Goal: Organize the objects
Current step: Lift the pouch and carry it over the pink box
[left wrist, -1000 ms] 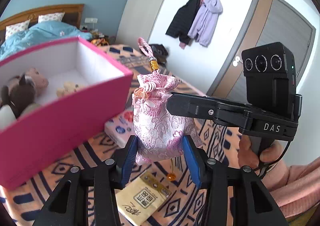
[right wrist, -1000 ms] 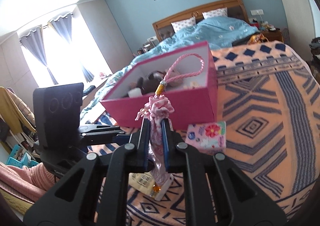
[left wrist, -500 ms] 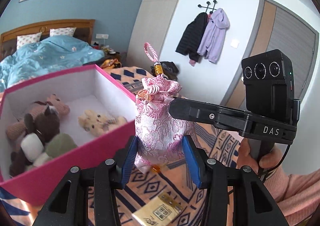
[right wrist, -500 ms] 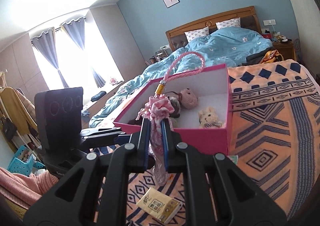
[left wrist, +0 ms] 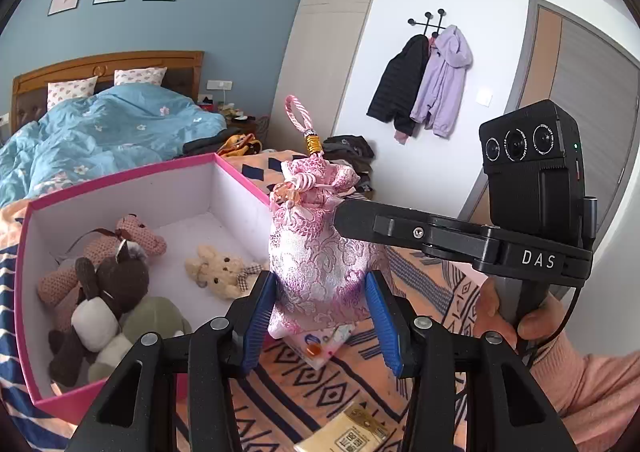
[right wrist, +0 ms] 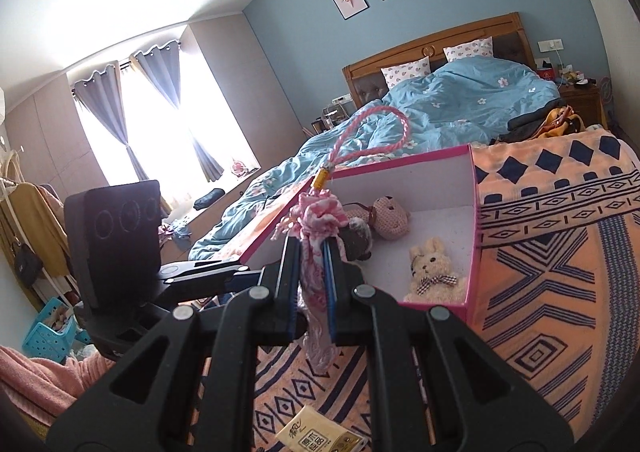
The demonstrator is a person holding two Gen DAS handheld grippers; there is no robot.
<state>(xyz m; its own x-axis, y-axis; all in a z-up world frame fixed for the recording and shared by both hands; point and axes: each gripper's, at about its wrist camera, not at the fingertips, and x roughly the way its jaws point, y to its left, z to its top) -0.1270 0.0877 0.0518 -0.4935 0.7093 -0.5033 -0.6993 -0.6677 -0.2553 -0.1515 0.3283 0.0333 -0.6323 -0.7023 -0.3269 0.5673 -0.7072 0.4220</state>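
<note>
Both hand-held grippers level, clamped on pink pouch [left wrist: 316, 252] beside box [left wrist: 120, 179].

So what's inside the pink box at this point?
The pink box holds a cream bunny, a pink checked bear and a pile of dark and white plush toys. Anything beneath that pile is hidden.

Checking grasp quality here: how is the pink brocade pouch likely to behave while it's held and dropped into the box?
The pink brocade pouch is probably soft: the right hand-held gripper squashes its fabric flat. It seems light, keeping its shape with no visible sag. Its cord loop may swing or snag on the pink box rim.
</note>
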